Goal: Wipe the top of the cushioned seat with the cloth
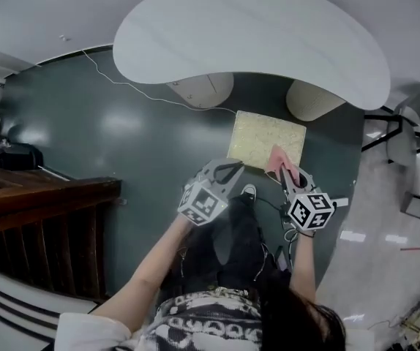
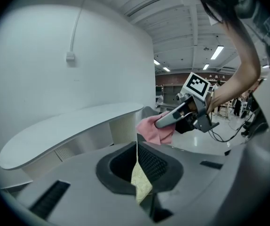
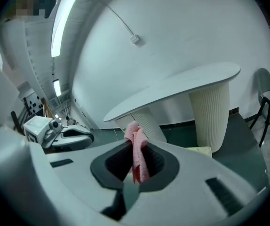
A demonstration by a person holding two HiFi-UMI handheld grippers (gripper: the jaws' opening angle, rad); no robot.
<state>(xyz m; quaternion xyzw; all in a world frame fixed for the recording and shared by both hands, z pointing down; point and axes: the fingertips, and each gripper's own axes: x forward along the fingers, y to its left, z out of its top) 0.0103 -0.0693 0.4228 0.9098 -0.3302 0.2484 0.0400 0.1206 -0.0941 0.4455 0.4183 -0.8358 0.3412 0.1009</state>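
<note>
At the left, the left tool (image 1: 230,170) reaches to the near left edge of the cushioned seat (image 1: 265,134). Its own view shows its jaws closed on a thin yellowish sliver, which seems to be that edge of the seat pinched between them, though the sliver is too narrow to be sure. The seat lies flat on the dark green floor (image 1: 122,137), just beyond the person's feet and below the near rim of the white tabletop (image 1: 254,42), between its two ribbed pedestals (image 1: 201,90). To the right, the right tool (image 1: 288,174) has its jaws closed on the pink cloth (image 1: 279,157), which hangs bunched from them and sits at the seat's near right corner, touching it or just above it. The coming stroke likely turns on this: nearly all of the seat's bare top lies to the far side and to the left of the cloth. The seat is close to square, a little longer from left to right, so passes along that line would suit it. The right tool is the nearer one and the only one with the cloth. By count there are two tools, one seat, one cloth, and one tabletop on two pedestals.
</note>
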